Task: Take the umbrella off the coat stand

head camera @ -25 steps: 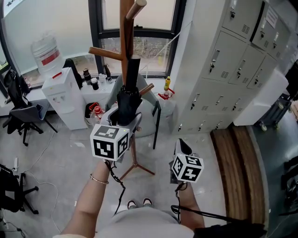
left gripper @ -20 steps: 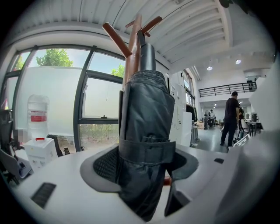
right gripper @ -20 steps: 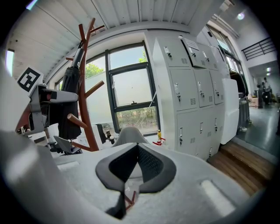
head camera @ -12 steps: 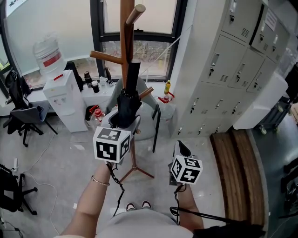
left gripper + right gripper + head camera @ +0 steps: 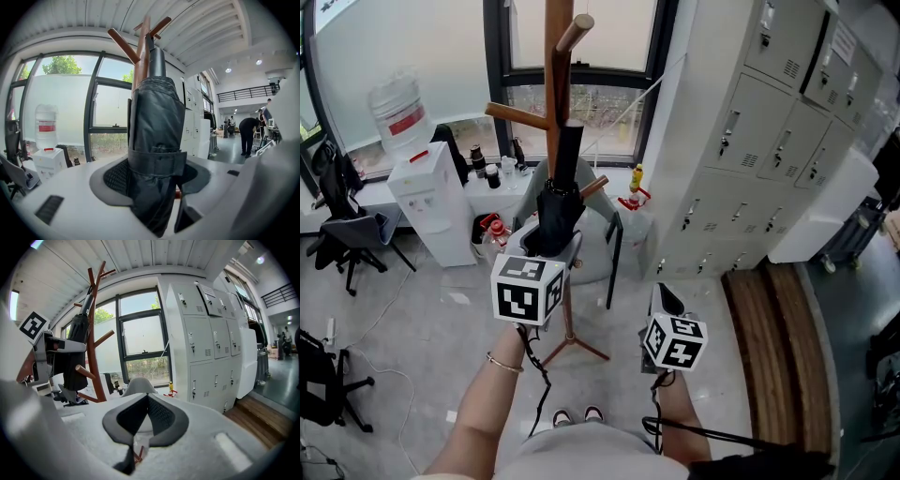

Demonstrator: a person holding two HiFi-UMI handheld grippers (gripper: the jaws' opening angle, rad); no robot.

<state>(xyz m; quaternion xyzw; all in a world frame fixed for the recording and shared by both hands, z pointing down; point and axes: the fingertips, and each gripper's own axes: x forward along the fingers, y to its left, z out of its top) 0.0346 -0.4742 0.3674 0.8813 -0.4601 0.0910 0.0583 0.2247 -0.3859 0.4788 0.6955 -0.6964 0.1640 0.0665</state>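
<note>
A folded black umbrella [image 5: 555, 211] hangs upright against the wooden coat stand [image 5: 555, 56], its handle up by the pegs. My left gripper [image 5: 548, 246] is level around the umbrella's lower part. In the left gripper view the umbrella [image 5: 154, 140], strap fastened, fills the gap of the left gripper [image 5: 157, 176], whose jaws are closing round it. My right gripper [image 5: 666, 298] hangs lower and to the right, apart from the stand. In its own view the right gripper [image 5: 140, 427] has its pads together with nothing between them, and the umbrella [image 5: 77, 352] and stand [image 5: 93, 333] show at far left.
A water dispenser [image 5: 427, 192] and an office chair [image 5: 342, 234] stand at the left. A grey chair [image 5: 591, 234] sits just behind the stand. Grey lockers [image 5: 750, 141] line the right wall, with a wooden step [image 5: 778, 347] in front. A person [image 5: 246, 133] stands far off.
The left gripper's jaws have drawn slightly closer round the umbrella. Neither hand has shifted, and the umbrella still hangs on the stand.
</note>
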